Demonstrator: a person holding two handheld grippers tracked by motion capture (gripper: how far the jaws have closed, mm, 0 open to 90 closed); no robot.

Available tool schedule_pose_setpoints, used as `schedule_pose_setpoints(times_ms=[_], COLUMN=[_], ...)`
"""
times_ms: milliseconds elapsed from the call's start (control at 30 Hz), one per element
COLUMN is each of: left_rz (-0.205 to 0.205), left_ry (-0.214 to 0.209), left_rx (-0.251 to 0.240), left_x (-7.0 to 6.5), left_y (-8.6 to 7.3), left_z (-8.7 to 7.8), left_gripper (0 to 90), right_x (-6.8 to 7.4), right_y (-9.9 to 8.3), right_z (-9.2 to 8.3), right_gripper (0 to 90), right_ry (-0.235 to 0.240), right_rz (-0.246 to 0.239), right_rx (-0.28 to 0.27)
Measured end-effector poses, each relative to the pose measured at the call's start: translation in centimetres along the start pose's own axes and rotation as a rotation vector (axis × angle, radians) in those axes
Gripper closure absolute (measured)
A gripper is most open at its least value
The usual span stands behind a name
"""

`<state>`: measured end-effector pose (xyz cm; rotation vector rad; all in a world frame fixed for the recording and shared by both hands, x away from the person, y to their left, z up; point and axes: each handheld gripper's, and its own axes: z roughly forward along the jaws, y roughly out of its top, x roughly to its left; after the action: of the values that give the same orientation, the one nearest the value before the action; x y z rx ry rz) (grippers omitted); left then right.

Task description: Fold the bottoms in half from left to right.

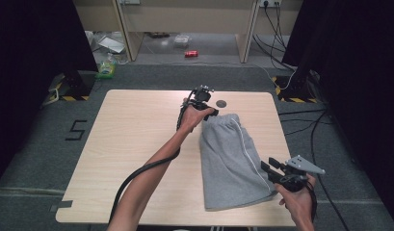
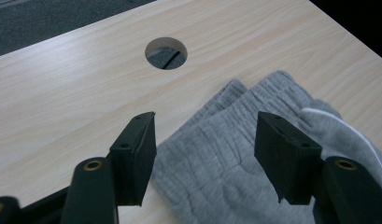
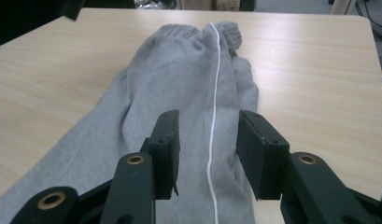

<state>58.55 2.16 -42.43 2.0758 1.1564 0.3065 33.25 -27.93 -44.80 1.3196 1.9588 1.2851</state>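
I see folded grey shorts on table, my left gripper parted over far waistband, my right gripper parted above near hem, neither gripping.

Only one sign can be read. It is a black figure "5", marked on the grey floor beside the table. In the high view it lies well to the left of the left gripper, past the left edge of the table and a little nearer to the person. The red can on the floor, far beyond that gripper, carries print, but it is too small to read.
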Motion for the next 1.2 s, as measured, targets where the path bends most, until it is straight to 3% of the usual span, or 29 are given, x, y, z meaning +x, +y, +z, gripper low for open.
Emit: schedule_pose_setpoints(times_ms=[333,500,767,1200], left_rz=[-0.010,-0.021,-0.068,-0.111], left_ry=[-0.010,-0.042,-0.077,-0.092], left_rx=[-0.001,-0.006,-0.039,-0.056], left_x=[1.6,1.9,2.7,3.8], left_y=[-2.8,-4.6,-6.4,-8.6], left_z=[-2.2,-3.2,-4.4,-5.0], left_gripper=[31.6,29.1,27.5,25.9], right_x=[-1.1,-1.4,-1.7,-1.8], right_y=[2.3,3.2,4.5,5.3], right_z=[3.9,5.5,7.4,10.0], right_gripper=[61.7,61.6,59.0,53.6], right_ry=[0.002,0.008,0.010,0.021], right_rz=[-0.026,-0.032,-0.039,-0.033], right_rx=[0.041,0.048,0.052,0.069])
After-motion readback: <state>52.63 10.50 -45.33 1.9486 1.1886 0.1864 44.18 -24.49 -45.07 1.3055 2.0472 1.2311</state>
